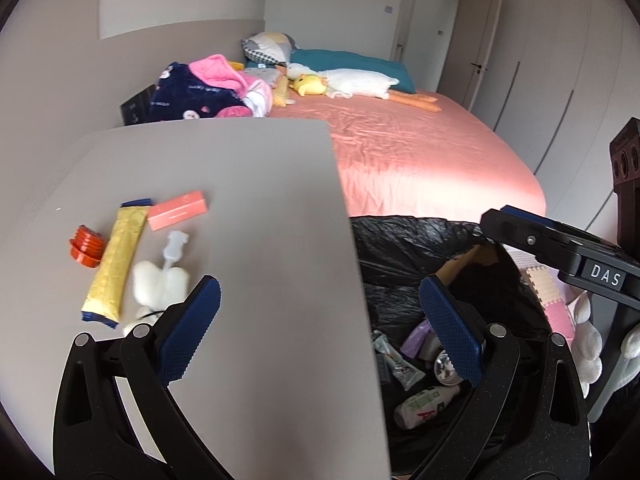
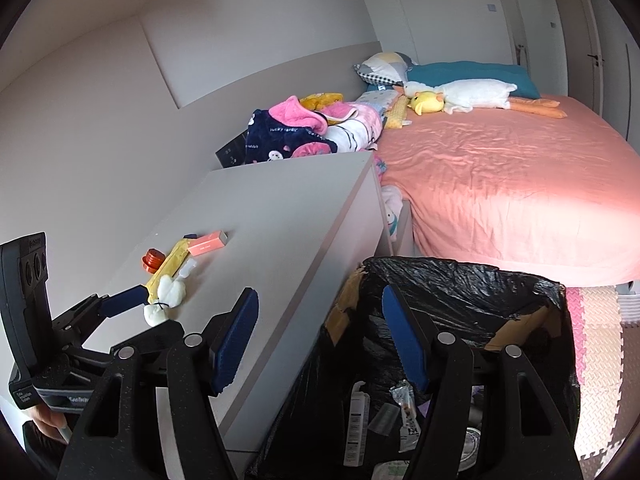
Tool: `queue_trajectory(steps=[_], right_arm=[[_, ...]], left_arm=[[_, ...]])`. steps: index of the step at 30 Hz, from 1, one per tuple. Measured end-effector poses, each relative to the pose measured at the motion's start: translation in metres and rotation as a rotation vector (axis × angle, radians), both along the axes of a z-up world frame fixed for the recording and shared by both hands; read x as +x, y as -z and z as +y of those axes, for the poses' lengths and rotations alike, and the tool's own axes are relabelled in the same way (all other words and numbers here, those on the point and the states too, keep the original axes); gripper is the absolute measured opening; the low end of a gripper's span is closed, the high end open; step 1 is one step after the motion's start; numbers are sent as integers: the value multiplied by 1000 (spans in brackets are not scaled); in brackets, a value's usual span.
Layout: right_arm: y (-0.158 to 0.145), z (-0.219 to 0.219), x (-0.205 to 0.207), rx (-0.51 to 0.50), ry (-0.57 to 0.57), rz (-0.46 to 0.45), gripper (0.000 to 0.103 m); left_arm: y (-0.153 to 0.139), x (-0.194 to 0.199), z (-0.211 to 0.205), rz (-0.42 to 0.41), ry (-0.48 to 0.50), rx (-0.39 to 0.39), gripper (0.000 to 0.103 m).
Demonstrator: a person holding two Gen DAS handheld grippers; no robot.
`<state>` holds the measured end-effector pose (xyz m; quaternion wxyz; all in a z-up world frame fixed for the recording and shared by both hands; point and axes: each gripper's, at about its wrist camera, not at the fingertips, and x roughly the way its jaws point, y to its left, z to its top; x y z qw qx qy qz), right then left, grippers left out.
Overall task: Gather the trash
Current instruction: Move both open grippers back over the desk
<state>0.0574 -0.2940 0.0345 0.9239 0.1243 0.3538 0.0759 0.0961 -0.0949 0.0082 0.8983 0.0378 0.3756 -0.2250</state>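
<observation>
We hold our left gripper (image 1: 320, 328) spread wide with nothing between its blue pads, one finger over the grey cabinet top (image 1: 240, 184), the other over the trash box lined with a black bag (image 1: 400, 240). Our right gripper (image 2: 320, 336) is likewise wide apart and empty, straddling the cabinet edge and the box. Trash left on the cabinet sits in a cluster: a red bottle cap (image 1: 85, 246), touching a yellow sachet (image 1: 114, 262), a pink carton (image 1: 178, 210), and what may be cotton wadding (image 1: 158, 286). Inside the bag lie a small bottle (image 1: 426, 404) and wrappers (image 1: 400, 364).
</observation>
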Motion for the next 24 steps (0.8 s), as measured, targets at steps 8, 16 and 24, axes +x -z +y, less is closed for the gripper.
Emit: queue_trajectory(steps=[8, 16, 24], right_arm=[[8, 25, 19, -5, -42, 22, 65], [17, 57, 35, -22, -97, 47, 65], [25, 89, 52, -31, -143, 71, 65]], left_arm=[[4, 14, 35, 9, -69, 17, 96], [9, 26, 69, 18, -125, 22, 96], [13, 38, 104, 9, -204, 12, 95]])
